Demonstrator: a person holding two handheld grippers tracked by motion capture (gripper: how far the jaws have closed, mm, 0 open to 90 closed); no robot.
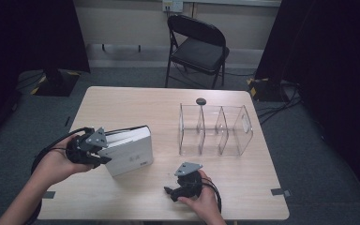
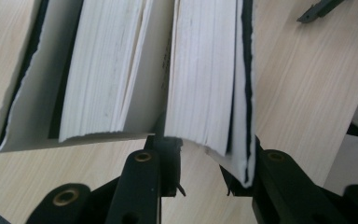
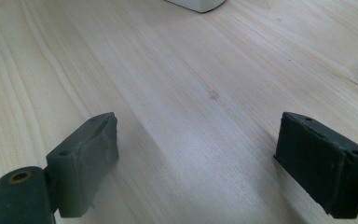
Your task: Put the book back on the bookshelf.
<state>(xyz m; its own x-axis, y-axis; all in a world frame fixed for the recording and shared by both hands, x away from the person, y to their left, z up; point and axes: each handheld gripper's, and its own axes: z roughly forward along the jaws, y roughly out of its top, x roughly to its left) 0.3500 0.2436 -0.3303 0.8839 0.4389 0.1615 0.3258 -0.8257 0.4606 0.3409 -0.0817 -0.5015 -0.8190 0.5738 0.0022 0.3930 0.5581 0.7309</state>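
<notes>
Dim room, grey carpet, black curtains on both sides, and a black folding chair [image 1: 198, 44] standing behind the far edge of the pale wooden table [image 1: 136, 101]. On the far right part of the table stands a clear plastic organizer [image 1: 215, 130] with upright dividers; a small dark round object [image 1: 201, 101] lies just behind it, and I cannot tell what it is. The white book [image 1: 127, 150] sits on the near left part of the table, well apart from the organizer, with its page block turned toward my left hand. My left gripper [image 1: 90, 149] is at the book's near left corner. In the left gripper view the jaws are clamped on a thick section of pages together with the black-edged cover [image 2: 214, 88], one pad on each side of that section, while the rest of the pages [image 2: 102, 70] fan away to the left of the grip, so the book stands partly opened. The wood grain of the table shows beneath and beside the page edges. My right gripper [image 1: 182, 185] rests low over the near centre of the table, well clear of the book and of the organizer. In the right gripper view its two pads [image 3: 86, 158] stand wide apart with bare tabletop between them and nothing held; a white corner of the book shows at the top edge there.
</notes>
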